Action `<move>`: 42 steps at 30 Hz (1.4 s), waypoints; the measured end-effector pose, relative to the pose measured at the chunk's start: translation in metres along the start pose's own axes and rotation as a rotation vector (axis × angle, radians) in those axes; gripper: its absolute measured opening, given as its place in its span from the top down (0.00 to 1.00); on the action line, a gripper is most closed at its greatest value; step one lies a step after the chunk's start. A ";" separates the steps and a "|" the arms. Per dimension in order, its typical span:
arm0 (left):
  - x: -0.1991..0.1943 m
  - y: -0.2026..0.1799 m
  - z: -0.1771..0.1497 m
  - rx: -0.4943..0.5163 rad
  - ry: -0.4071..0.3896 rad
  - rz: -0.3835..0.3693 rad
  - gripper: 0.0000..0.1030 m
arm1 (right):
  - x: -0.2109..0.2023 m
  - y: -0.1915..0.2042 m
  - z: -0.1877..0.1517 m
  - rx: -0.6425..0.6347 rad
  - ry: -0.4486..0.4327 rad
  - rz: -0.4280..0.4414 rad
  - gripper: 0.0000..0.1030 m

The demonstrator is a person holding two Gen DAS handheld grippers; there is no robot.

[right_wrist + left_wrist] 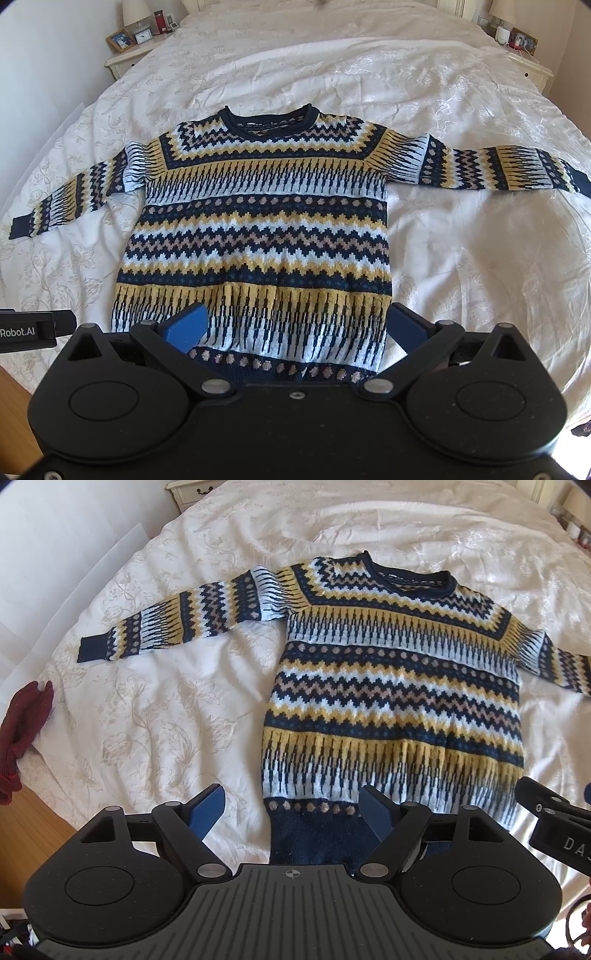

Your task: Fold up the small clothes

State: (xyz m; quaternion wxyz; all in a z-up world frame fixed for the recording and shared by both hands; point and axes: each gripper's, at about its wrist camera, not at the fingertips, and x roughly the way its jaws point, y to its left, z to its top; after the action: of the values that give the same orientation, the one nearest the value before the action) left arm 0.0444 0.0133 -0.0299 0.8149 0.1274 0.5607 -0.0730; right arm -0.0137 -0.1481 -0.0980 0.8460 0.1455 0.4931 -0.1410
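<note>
A knitted sweater (pixel 391 686) (pixel 258 229) in navy, yellow and white zigzag bands lies flat and face up on the bed, both sleeves spread out sideways, collar away from me. My left gripper (pixel 295 808) hovers open above the navy hem at the sweater's lower left corner, holding nothing. My right gripper (pixel 295 325) hovers open above the hem's right part, its blue pads (pixel 186 326) wide apart with nothing between them. The right gripper's body shows at the right edge of the left wrist view, and the left gripper's body at the left edge of the right wrist view.
The white floral bedspread (pixel 147 709) (pixel 461 258) covers the whole bed. A dark red garment (pixel 22 738) lies at the bed's left edge. Nightstands (pixel 125 55) with frames, lamps and small items flank the head of the bed. Wooden floor (pixel 33 823) shows at lower left.
</note>
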 end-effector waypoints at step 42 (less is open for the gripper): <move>0.074 -0.057 0.109 0.073 -0.045 -0.145 0.24 | 0.064 -0.176 0.097 0.252 -0.061 -0.198 0.20</move>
State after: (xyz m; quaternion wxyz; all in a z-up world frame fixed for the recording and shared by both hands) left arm 0.1533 -0.0712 -0.0695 0.8146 0.1146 0.5470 -0.1549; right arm 0.0263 -0.3531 -0.1275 0.8176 0.1969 0.4574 -0.2891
